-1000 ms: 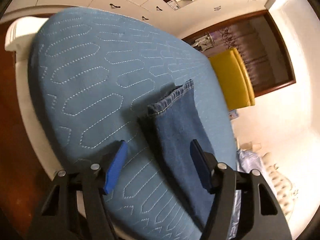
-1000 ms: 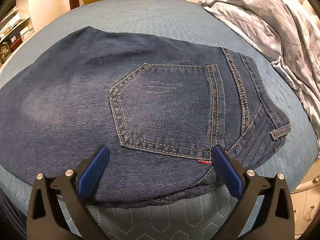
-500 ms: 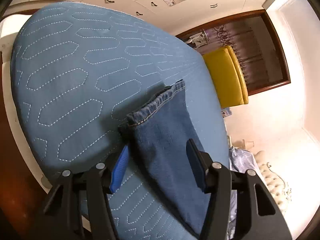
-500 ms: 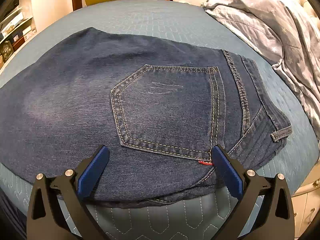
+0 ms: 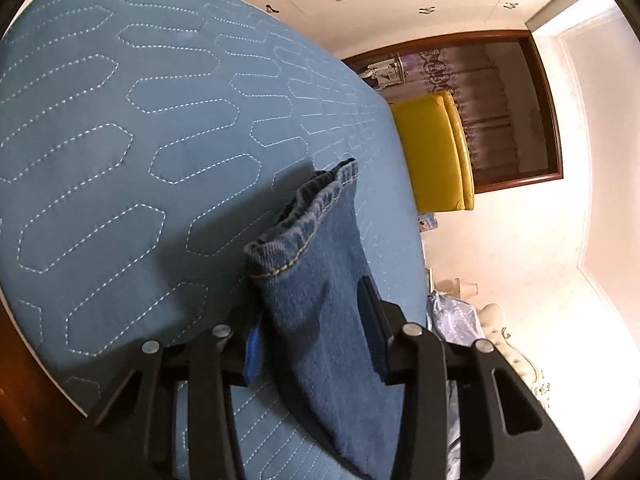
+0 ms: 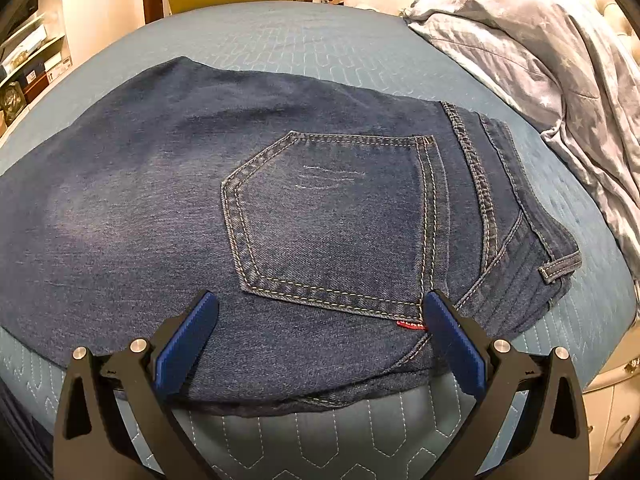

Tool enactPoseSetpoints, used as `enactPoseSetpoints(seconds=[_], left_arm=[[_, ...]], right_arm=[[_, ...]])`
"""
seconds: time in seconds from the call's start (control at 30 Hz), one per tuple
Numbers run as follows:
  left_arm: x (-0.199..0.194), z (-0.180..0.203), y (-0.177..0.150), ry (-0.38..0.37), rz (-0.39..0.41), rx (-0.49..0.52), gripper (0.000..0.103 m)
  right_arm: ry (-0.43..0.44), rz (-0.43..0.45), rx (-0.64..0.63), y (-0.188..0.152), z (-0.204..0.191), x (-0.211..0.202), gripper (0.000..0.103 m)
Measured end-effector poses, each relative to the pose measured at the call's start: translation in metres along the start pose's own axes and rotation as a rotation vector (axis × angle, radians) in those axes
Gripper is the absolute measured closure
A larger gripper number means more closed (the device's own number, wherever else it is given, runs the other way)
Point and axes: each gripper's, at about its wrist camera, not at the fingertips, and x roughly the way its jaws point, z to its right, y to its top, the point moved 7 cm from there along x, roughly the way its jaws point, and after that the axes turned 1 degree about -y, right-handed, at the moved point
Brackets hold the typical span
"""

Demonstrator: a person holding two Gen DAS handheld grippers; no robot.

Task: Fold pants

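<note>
We have the pants (image 6: 280, 216) lying flat on the bed (image 6: 304, 36), back pocket (image 6: 336, 220) up, the two legs already laid one over the other, so the lengthwise fold looks done and we judge ourselves to be starting the crosswise fold, bringing the leg ends toward the waist.

Our left tool (image 5: 312, 344) has its fingers on either side of the leg near the hem (image 5: 308, 216). The denim fills the gap between them and rises ahead of the tool, off the quilted cover, so we read it as pinching the leg end, though the contact on the far finger is partly in shadow.

Our right tool (image 6: 316, 340) is spread wide, its blue pads (image 6: 184, 344) apart, sitting just over the near edge of the seat. The pocket lies directly ahead of it, the waistband (image 6: 476, 184) ahead and to its right, and a rumpled grey blanket (image 6: 540, 52) lies farther right, well clear of the denim. It grips nothing.

The next move, as we see it, calls for the left tool to carry the hem over toward the right tool in a smooth arc, keeping both leg layers together. The right tool could press or hold the seat so the body does not slide, since heavy denim tends to drag.
</note>
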Motion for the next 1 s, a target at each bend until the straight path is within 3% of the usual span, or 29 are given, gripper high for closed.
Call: enactPoseSetpoints(seconds=[0.1, 0.23, 0.33, 0.4, 0.43, 0.5, 0.57, 0.6, 0.67, 0.77, 0.87, 0.93, 1.0], left_arm=[[0.007, -0.001, 0.002, 0.029, -0.007, 0.003, 0.084], [0.006, 0.014, 0.002, 0.065, 0.018, 0.051, 0.090], [-0.001, 0.038, -0.001, 0.148, 0.045, 0.153, 0.092], [-0.002, 0.063, -0.006, 0.261, 0.062, 0.278, 0.092], [-0.003, 0.078, -0.011, 0.303, 0.071, 0.349, 0.092], [-0.002, 0.121, -0.025, 0.402, 0.098, 0.534, 0.092], [0.001, 0.159, -0.044, 0.452, 0.114, 0.671, 0.092], [0.005, 0.181, -0.059, 0.475, 0.120, 0.758, 0.092], [0.015, 0.216, -0.088, 0.487, 0.123, 0.883, 0.092], [0.034, 0.264, -0.140, 0.514, 0.115, 1.071, 0.092], [0.063, 0.295, -0.206, 0.539, 0.096, 1.274, 0.092], [0.087, 0.298, -0.262, 0.555, 0.072, 1.418, 0.092], [0.112, 0.287, -0.320, 0.559, 0.026, 1.548, 0.092]], right_arm=[[0.003, -0.001, -0.001, -0.001, 0.001, 0.000, 0.004], [0.004, -0.004, 0.000, 0.000, 0.001, 0.001, 0.004], [-0.005, -0.030, 0.001, 0.003, 0.003, -0.001, 0.005], [-0.006, -0.027, 0.013, 0.010, 0.001, -0.010, 0.011], [0.056, -0.014, 0.018, 0.016, -0.008, -0.018, 0.019], [0.227, 0.002, 0.025, 0.031, -0.034, -0.035, 0.020], [0.391, 0.015, -0.023, 0.047, -0.077, -0.053, 0.024], [0.469, 0.036, -0.071, 0.054, -0.106, -0.063, 0.024], [0.531, 0.039, -0.141, 0.058, -0.145, -0.069, 0.024], [0.619, -0.051, -0.209, 0.046, -0.201, -0.057, 0.026], [0.542, -0.162, -0.294, 0.021, -0.223, -0.027, 0.028], [0.509, -0.120, -0.338, 0.016, -0.225, -0.029, 0.029], [0.575, -0.125, -0.284, 0.020, -0.217, -0.041, 0.028]])
